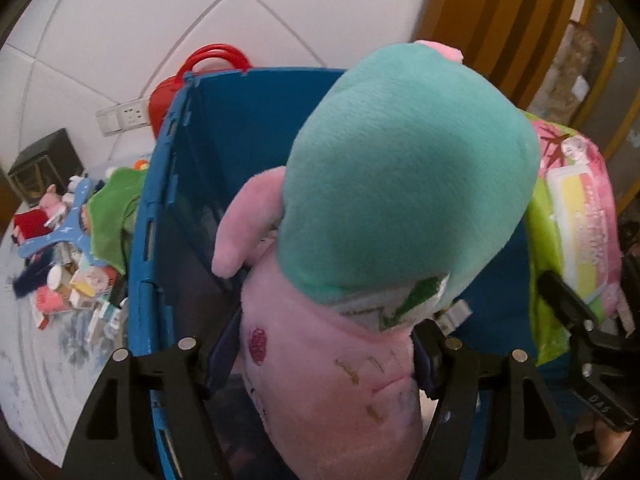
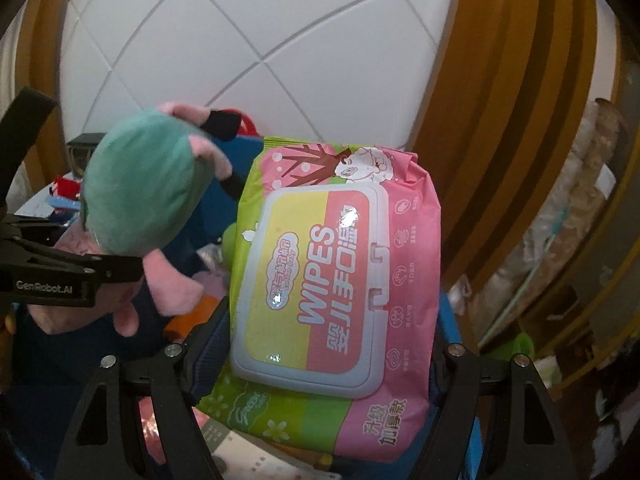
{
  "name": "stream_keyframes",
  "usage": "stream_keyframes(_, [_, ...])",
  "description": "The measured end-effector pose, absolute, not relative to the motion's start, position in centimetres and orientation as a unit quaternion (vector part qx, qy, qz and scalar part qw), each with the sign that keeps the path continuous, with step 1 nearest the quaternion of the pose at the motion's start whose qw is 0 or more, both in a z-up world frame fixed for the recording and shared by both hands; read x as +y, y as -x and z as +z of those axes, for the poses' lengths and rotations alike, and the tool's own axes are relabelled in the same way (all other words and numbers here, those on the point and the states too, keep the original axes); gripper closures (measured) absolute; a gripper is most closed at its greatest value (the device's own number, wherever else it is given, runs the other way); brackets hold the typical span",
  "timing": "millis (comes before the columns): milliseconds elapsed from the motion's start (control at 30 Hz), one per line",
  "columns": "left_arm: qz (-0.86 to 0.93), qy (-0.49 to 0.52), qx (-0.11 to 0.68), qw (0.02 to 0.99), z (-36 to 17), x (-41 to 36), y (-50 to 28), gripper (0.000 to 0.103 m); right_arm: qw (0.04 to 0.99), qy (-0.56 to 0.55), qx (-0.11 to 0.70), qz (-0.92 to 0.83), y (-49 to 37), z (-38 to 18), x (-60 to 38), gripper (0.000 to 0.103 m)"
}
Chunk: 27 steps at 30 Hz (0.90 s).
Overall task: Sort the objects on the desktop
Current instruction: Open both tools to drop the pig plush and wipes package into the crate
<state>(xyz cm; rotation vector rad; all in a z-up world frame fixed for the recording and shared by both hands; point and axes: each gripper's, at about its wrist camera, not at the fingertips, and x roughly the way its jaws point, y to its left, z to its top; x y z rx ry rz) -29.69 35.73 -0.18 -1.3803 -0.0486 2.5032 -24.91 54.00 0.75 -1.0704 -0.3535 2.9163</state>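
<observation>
One pink-and-teal plush toy (image 1: 384,208) fills the centre, over one blue bin (image 1: 160,208). One pack of baby wipes (image 2: 332,280) sits at 3 o'clock of the toy. One red handled bag (image 1: 208,68) shows at 11 o'clock, with one wall socket (image 1: 122,116) beside it.

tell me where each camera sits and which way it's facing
Left wrist: sits on the left gripper, looking forward and down along its jaws, which clamp a pink plush toy with a teal dress, over a blue plastic crate; the right gripper shows at the right edge.
Right wrist: sits on the right gripper, looking forward and down at a pink and green wipes pack clamped in its jaws; the left gripper shows at the left.
Shared: plush toy, wipes pack, crate, white tiled wall.
</observation>
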Motion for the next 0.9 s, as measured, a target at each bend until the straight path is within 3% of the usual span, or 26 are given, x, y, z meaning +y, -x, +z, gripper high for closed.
stream_keyframes(167, [0.869,0.480,0.004,0.120,-0.1,35.9,29.5,0.022,0.000,0.354,-0.115,0.928,25.9,-0.1,54.5,0.023])
stream_keyframes(300, [0.880,0.462,0.018,0.108,0.9,35.9,29.0,0.011,-0.002,0.340,-0.126,0.932,25.7,0.2,54.0,0.000])
stream_keyframes(900, [0.890,0.435,0.040,0.127,2.3,32.8,24.9,0.010,-0.035,0.339,-0.108,0.934,21.6,0.4,53.2,0.000])
